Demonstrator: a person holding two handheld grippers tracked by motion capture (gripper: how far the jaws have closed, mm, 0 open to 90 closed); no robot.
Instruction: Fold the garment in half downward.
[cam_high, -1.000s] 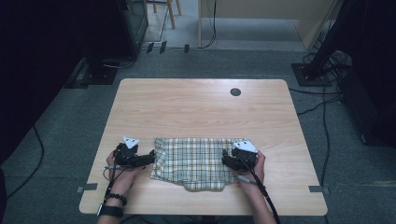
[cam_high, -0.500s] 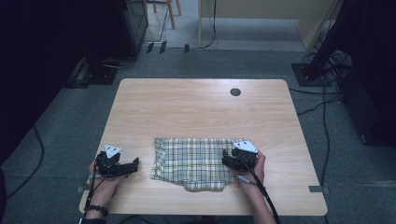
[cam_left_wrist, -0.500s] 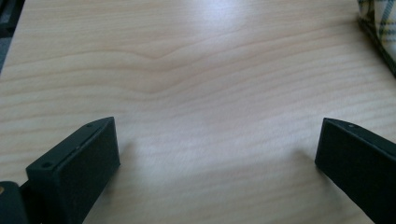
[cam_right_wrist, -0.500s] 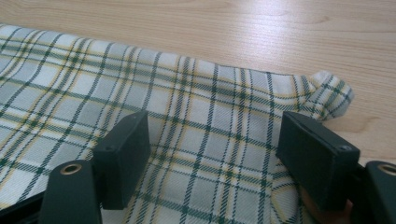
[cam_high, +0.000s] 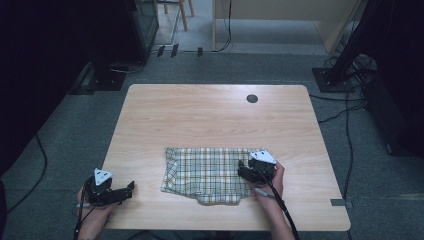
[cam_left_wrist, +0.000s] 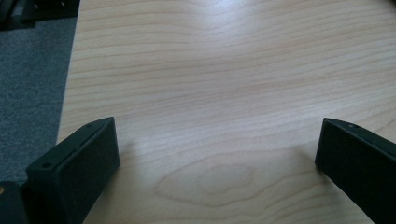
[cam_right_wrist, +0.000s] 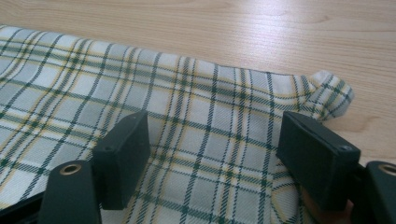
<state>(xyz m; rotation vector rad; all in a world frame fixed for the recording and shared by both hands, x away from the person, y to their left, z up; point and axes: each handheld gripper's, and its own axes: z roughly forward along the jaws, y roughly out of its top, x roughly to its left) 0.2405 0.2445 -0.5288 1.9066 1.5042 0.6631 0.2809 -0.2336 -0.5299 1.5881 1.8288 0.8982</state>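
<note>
Currently your right tool (cam_high: 243, 170) sits jaws apart over the plaid cloth (cam_high: 207, 172) mid-frame, your left tool (cam_high: 131, 188) apart at lower left — closing now could bunch the fold.

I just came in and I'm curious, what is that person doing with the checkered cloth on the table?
A person is working on a plaid cloth lying on a wooden table, with a gripper in each hand. The right gripper sits over the cloth's right end, jaws open with the fabric lying flat between them, not pinched. The left gripper is off the cloth near the table's left edge, jaws open over bare wood.
</note>
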